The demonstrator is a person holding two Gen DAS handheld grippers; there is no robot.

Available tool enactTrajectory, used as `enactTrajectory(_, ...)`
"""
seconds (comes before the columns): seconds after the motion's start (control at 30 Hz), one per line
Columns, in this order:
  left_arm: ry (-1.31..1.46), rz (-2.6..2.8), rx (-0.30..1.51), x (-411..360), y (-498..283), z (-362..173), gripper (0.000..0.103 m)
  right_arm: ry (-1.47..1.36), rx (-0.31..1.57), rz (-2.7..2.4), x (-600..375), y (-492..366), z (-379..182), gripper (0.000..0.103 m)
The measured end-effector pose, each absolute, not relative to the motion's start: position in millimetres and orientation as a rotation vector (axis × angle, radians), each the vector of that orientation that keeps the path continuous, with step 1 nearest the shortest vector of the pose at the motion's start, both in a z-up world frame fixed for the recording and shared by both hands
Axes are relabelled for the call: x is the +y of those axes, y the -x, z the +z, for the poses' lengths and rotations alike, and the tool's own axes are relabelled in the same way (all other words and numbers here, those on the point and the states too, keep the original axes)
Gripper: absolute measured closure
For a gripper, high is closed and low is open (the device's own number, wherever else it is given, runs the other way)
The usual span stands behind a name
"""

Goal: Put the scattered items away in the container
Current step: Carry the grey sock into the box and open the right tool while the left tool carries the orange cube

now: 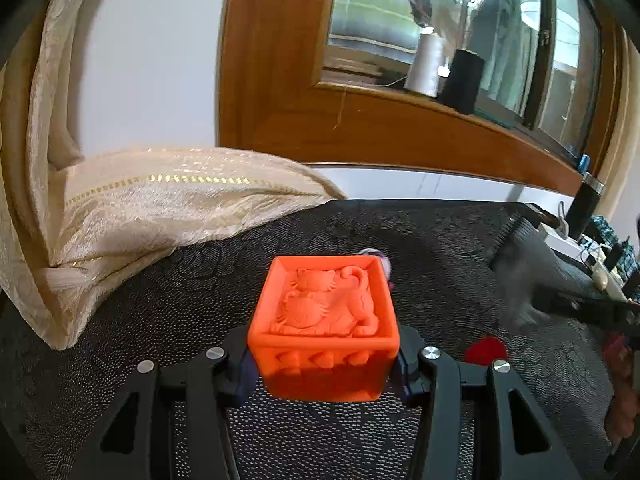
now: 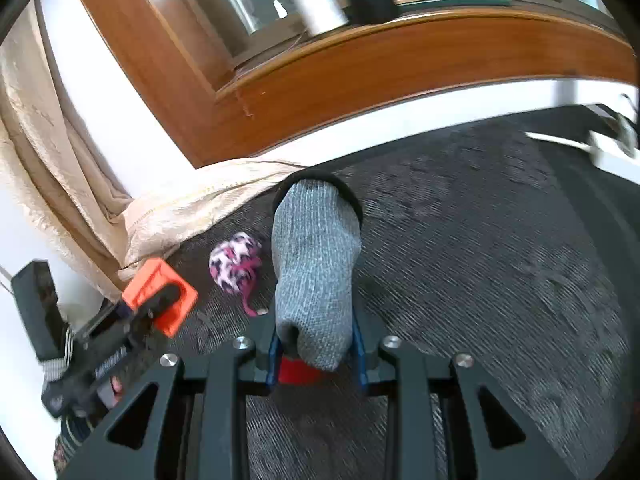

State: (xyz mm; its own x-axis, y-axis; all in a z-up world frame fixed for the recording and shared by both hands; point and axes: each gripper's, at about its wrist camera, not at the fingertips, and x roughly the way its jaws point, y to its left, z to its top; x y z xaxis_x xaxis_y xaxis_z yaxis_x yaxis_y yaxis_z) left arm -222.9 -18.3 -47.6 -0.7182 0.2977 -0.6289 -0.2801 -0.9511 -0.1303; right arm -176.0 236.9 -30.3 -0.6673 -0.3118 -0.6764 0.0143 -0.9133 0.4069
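Observation:
An orange cube with a tiger relief on its top sits between the pads of my left gripper, which is shut on it above the dark patterned surface. The same cube appears at lower left in the right wrist view. My right gripper is shut on a grey knitted sock with a black cuff, which stands up from the jaws. A small red object lies under the sock's toe. A pink-and-white patterned soft toy lies on the surface between the cube and the sock.
A cream curtain drapes onto the surface at back left. Behind runs a wooden window frame, its sill holding a white thread spool and a black one. Cluttered items stand at far right.

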Motion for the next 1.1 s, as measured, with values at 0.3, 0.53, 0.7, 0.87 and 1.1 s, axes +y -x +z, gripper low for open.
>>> enactTrajectory(0.3,0.942,2.607,0.001,5.2,199.7,-33.2,0.05,-1.131,-0.589,-2.754,276.1,85.8,-22.4,0.073)
enactTrajectory(0.53,0.914,2.501,0.064,53.3,160.9,-23.0,0.05,-0.995,-0.606,-2.847,313.8,17.0,2.7,0.073)
enactTrajectory(0.7,0.869,2.418,0.095,96.7,127.0,-9.9,0.05,-0.907,-0.649,-2.921,345.1,-31.9,15.8,0.073)
enactTrajectory(0.87,0.82,2.343,0.099,139.4,90.1,4.6,0.05,-0.828,-0.694,-3.012,380.5,-78.3,26.5,0.072)
enactTrajectory(1.1,0.759,2.231,0.108,205.2,45.1,21.5,0.05,-0.784,-0.677,-3.266,441.2,-147.3,32.0,0.071)
